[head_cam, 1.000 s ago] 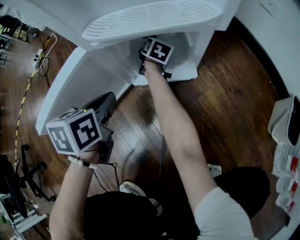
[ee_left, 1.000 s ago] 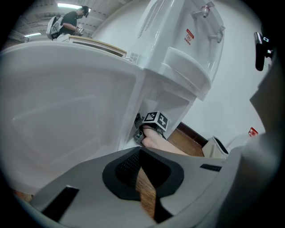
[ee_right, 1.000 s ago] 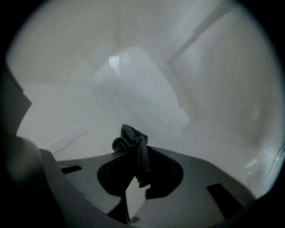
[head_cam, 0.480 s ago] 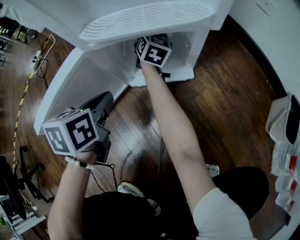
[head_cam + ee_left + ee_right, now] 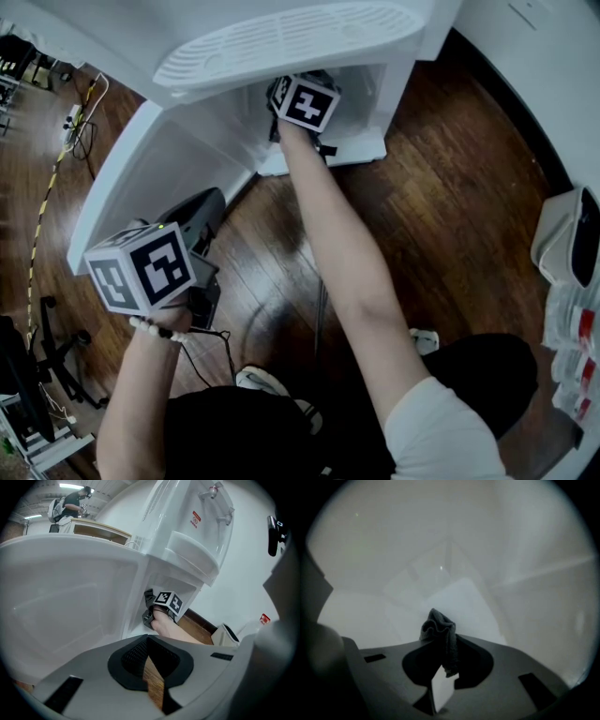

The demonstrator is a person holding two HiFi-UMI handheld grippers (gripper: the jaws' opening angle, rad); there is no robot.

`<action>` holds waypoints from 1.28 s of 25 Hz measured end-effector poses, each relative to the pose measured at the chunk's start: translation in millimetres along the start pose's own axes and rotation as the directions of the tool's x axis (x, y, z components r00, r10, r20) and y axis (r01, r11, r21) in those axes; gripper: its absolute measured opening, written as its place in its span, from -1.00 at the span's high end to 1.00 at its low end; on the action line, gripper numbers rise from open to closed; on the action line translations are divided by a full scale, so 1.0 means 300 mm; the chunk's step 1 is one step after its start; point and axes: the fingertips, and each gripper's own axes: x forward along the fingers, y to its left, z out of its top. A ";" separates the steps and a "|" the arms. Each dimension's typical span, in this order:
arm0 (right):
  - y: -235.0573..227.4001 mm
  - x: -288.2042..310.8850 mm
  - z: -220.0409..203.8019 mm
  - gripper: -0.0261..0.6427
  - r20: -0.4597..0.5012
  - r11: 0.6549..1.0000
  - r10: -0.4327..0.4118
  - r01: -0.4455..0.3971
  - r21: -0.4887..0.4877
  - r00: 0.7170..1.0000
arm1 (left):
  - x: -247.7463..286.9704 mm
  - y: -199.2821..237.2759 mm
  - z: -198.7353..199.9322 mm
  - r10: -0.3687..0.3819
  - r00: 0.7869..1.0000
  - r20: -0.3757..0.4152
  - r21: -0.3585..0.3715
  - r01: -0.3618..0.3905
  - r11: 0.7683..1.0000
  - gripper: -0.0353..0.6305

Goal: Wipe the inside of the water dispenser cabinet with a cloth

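The white water dispenser's cabinet (image 5: 370, 103) stands open under the drip tray (image 5: 291, 37), its door (image 5: 141, 169) swung out to the left. My right gripper (image 5: 284, 94) reaches into the opening, its jaws hidden under the tray. In the right gripper view it (image 5: 442, 645) is shut on a dark grey cloth (image 5: 438, 625), which bunches up beyond the tips in front of the pale inner walls (image 5: 454, 588). My left gripper (image 5: 199, 214) hangs low beside the door over the floor. Its jaws (image 5: 149, 641) are shut and empty, and the right gripper (image 5: 164, 603) shows ahead of them.
Dark wooden floor (image 5: 450, 234) surrounds the dispenser. A white wall (image 5: 553, 56) and a white bin (image 5: 567, 239) stand to the right. Cables and a power strip (image 5: 75, 112) lie at the far left, above a chair base (image 5: 56, 347). My shoe (image 5: 267, 380) is below.
My right gripper has shifted slightly left inside the cabinet with the cloth still in it. The left gripper has drifted a little down and left.
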 end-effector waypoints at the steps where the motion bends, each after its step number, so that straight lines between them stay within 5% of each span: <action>1: -0.022 0.006 -0.027 0.76 -0.027 1.000 -0.019 0.019 0.016 0.999 | 0.000 0.000 0.000 -0.001 1.000 0.000 0.000 0.001 1.000 0.90; 10: -0.151 0.044 -0.159 0.73 -0.152 0.980 -0.157 0.174 0.101 0.976 | 0.002 0.008 -0.001 0.000 1.000 0.000 -0.008 0.000 1.000 0.90; 14: -0.238 -0.015 -0.290 0.73 -0.358 0.933 -0.304 0.352 0.076 0.883 | 0.000 0.011 -0.001 0.000 1.000 0.000 -0.011 0.000 1.000 0.90; 19: -0.276 -0.031 -0.281 0.73 -0.369 0.911 -0.351 0.405 0.076 0.860 | 0.000 0.011 -0.001 -0.001 1.000 0.000 -0.011 0.001 1.000 0.90; 21: -0.268 -0.030 -0.273 0.73 -0.353 0.917 -0.335 0.389 0.091 0.873 | -0.001 0.009 0.000 -0.002 1.000 0.000 -0.010 0.002 1.000 0.90; 26: -0.169 0.014 -0.111 0.74 -0.128 0.965 -0.209 0.226 0.133 0.969 | -0.006 0.001 0.006 -0.006 1.000 0.005 -0.006 0.006 1.000 0.90; 32: -0.067 -0.040 0.098 0.74 0.102 0.989 -0.139 0.134 0.059 0.985 | -0.016 -0.009 0.016 -0.005 1.000 0.012 0.003 0.005 1.000 0.90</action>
